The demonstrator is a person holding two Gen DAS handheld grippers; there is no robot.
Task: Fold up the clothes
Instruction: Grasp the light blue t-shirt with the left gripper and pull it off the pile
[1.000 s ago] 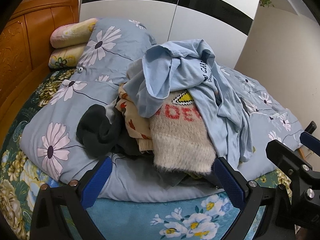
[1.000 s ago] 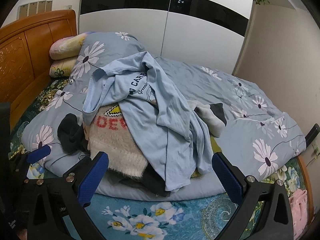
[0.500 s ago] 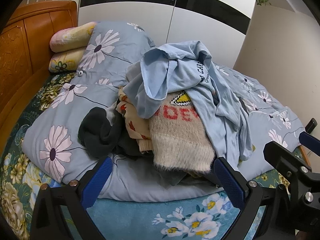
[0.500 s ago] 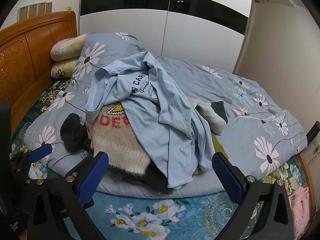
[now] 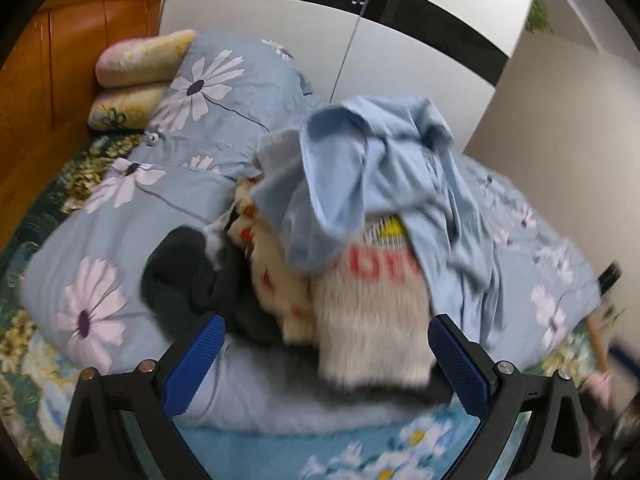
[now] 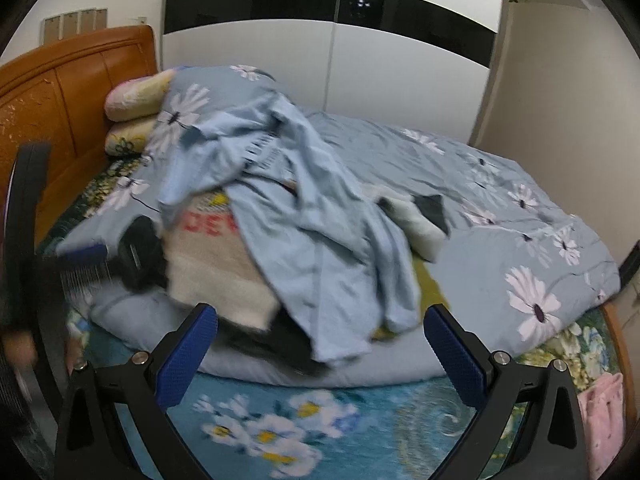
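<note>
Left gripper (image 5: 322,354) moved closer; only right view shows white-black garment (image 6: 420,220).

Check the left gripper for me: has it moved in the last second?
Yes. The left gripper has moved in toward the clothes pile, which looms larger against the wardrobe; the view is motion-blurred. Jaws open, holding nothing.

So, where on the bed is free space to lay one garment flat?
The flowered duvet lies bare right of the clothes pile, toward the wall. A narrower strip of teal flowered sheet shows by the gripper fingers. Left of the pile is crowded: dark garment, pillows.
</note>
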